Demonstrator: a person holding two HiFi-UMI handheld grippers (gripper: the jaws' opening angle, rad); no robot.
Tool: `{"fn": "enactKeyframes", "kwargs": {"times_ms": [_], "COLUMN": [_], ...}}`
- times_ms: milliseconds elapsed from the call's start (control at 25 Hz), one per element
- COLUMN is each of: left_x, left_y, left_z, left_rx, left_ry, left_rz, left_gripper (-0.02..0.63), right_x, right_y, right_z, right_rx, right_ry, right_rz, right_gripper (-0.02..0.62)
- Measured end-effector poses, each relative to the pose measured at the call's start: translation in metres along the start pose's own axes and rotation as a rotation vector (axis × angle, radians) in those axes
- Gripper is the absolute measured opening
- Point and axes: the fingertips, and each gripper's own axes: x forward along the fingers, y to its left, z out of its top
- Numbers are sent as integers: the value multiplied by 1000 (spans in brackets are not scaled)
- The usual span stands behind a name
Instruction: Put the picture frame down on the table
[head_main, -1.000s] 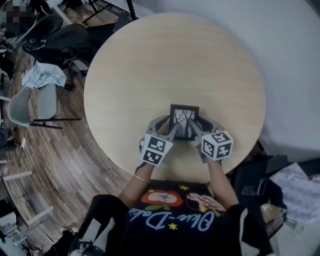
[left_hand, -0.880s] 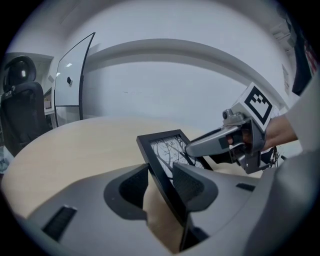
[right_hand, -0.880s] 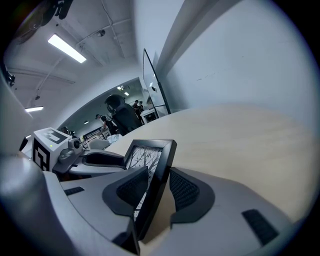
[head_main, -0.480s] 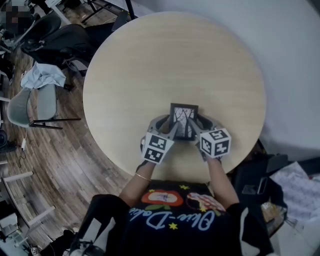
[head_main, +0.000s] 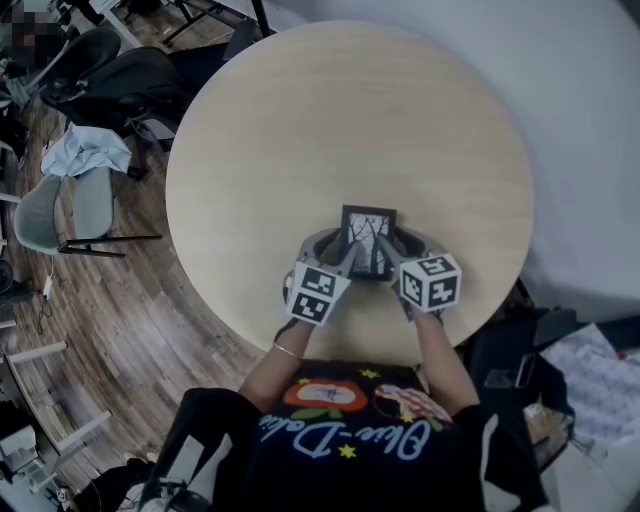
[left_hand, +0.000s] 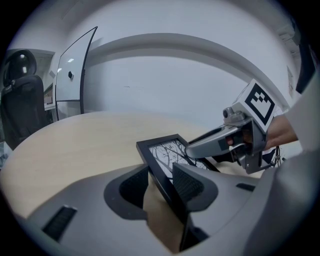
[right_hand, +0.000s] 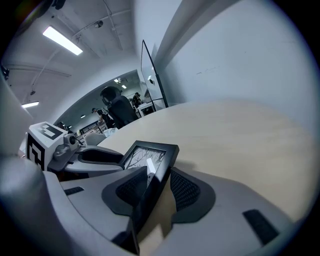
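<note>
Picture frame (head_main: 368, 242): on the table (head_main: 340, 120) by its near edge, face upward, long axis running near to far.
Left gripper (left_hand: 161, 186): jaws apart, loosely straddling the frame's left edge.
Right gripper (right_hand: 159, 189): jaws just opened wide, loose around the frame's right edge.

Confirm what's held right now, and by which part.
Nothing clamped: picture frame side edges sit loosely between left gripper and right gripper jaws; the right's have just been opening.
</note>
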Motion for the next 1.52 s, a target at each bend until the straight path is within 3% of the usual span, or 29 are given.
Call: {"fn": "enactKeyframes", "kwargs": {"times_ms": [1200,1520], "left_x": [12,10], "left_y": [0,-1], "left_z": [-12,-8], "left_rx": [42,25], "left_ry": [93,36], "left_rz": [53,7], "left_gripper": [132,132], "right_x": [11,10], "right_y": [-5,-6], "right_z": [-11,-9], "right_rx": [-96,-94], "right_ry": [102,85], "right_rz": [-74,-64], "right_gripper": [126,126]}}
